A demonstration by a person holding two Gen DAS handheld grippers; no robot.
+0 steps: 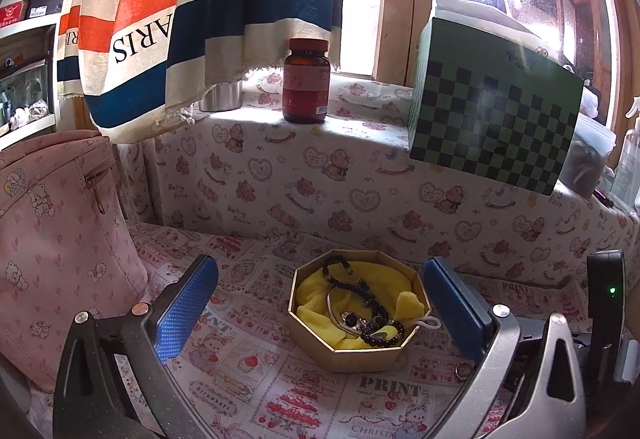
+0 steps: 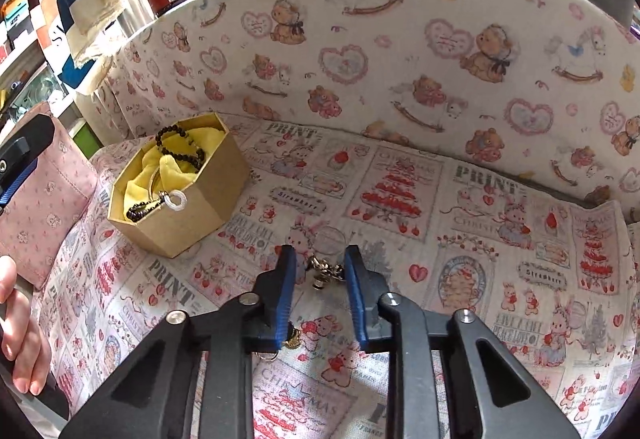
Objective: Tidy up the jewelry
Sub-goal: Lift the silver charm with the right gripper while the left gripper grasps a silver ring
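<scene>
An octagonal gold box (image 1: 352,353) with yellow cloth lining sits on the printed tablecloth; it also shows in the right wrist view (image 2: 200,199). It holds black bead bracelets (image 1: 360,283), a silver bangle and a small ring. My left gripper (image 1: 320,307) is wide open and empty, its blue pads either side of the box, hovering in front of it. My right gripper (image 2: 320,263) is lowered to the cloth, partly closed around a small metal charm keychain (image 2: 324,271) lying between its fingers; the pads are still apart from it. A gold piece (image 2: 291,339) lies under the left finger.
A pink pouch (image 1: 60,239) stands left of the box. On the ledge behind are a red-brown bottle (image 1: 306,81), a green checkered box (image 1: 492,119) and a steel cup (image 1: 222,97). A striped curtain hangs above. A small ring (image 1: 463,370) lies by the right gripper.
</scene>
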